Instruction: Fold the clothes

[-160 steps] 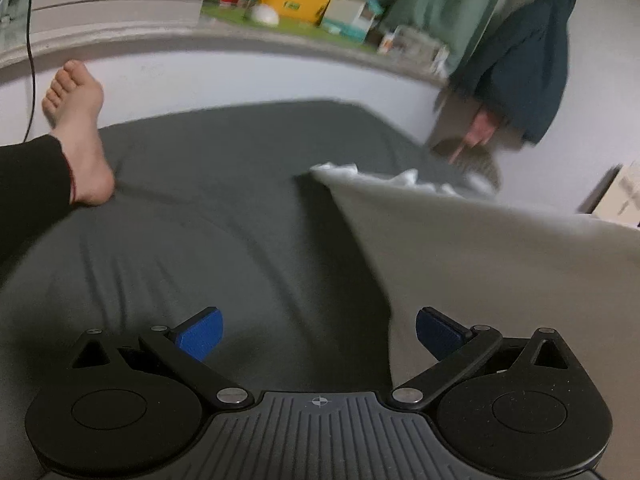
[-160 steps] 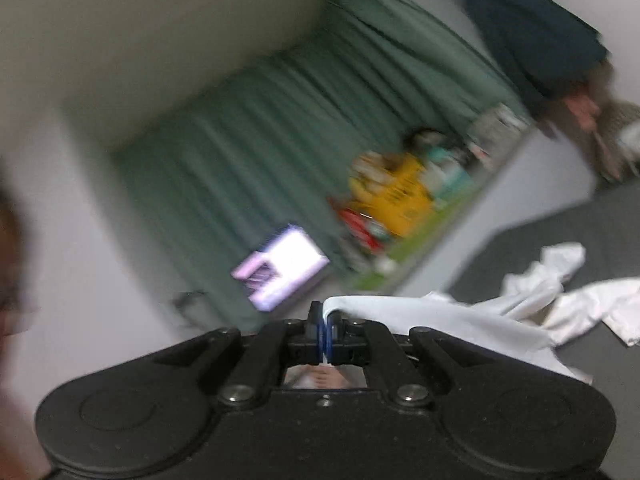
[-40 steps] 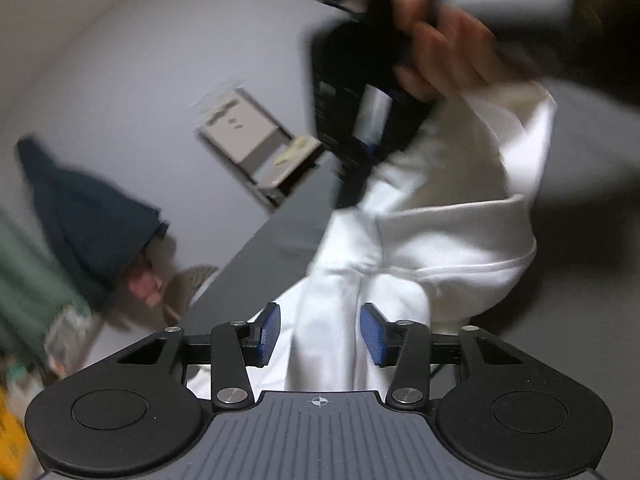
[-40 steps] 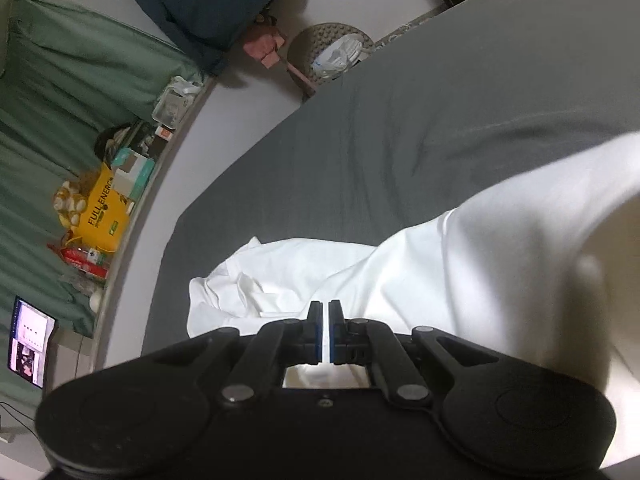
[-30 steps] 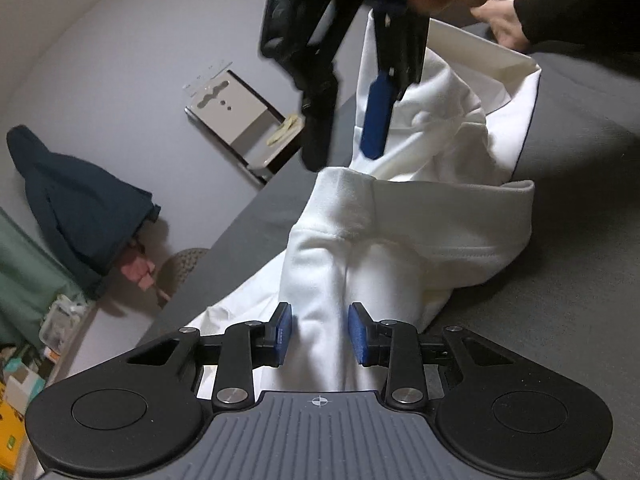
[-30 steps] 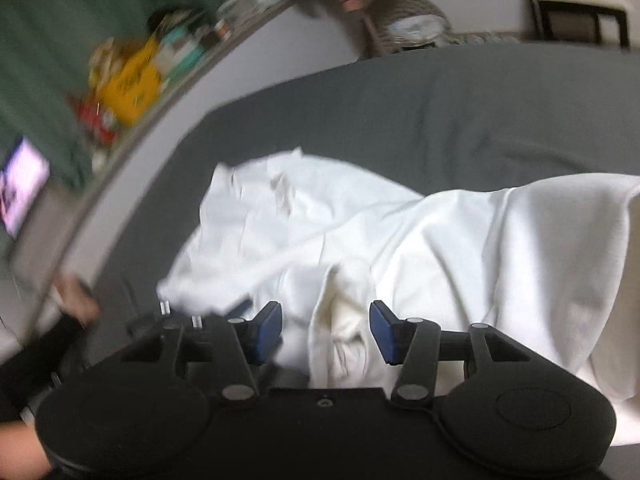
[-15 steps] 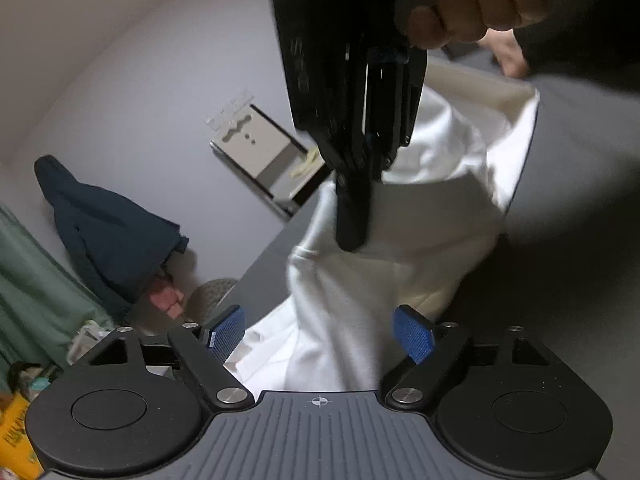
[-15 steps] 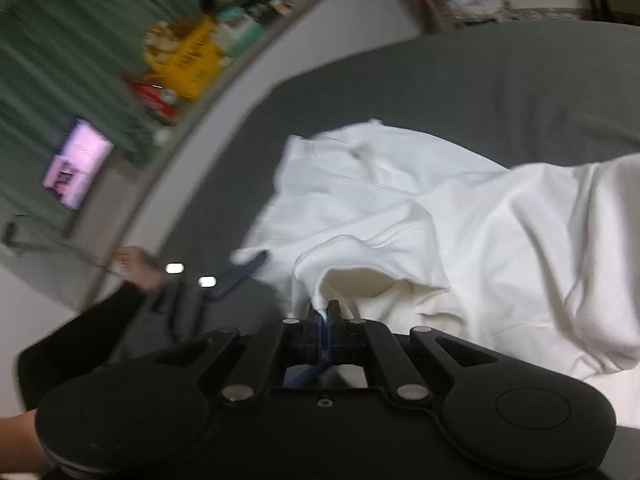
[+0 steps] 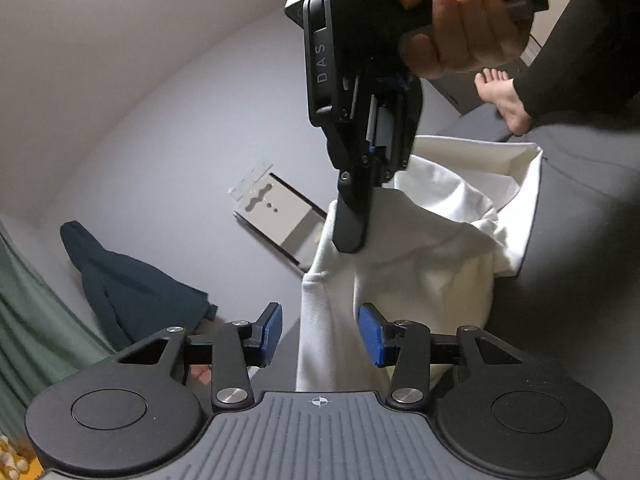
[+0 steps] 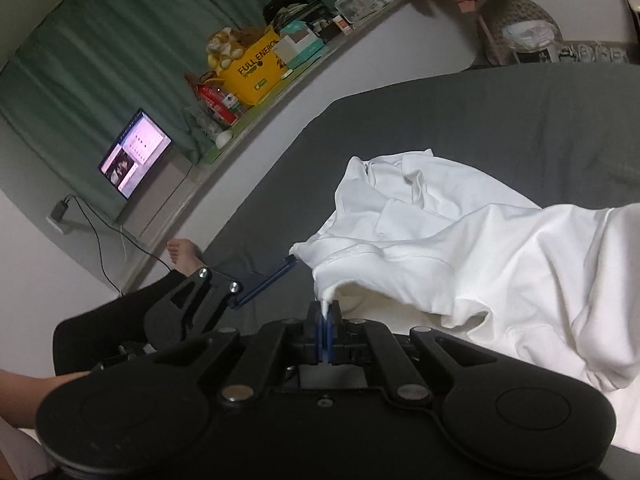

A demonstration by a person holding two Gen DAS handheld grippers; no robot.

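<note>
Right wrist view | my right gripper (image 10: 325, 312) pinches white shirt's (image 10: 500, 248) hem, garment draped at 2 o'clock over grey bed (image 10: 500, 120) | left gripper (image 9: 320, 334) wide, straddling fabric | soft, light, floppy; grab hem edges.

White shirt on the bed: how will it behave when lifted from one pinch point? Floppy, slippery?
Likely very floppy: the white shirt sags in loose folds from where the right tongs pinch a small tuft. Probably light, since that thin pinch holds it up. It may slip out, as little cloth is caught. The left tongs stand open around a hanging fold.
</note>
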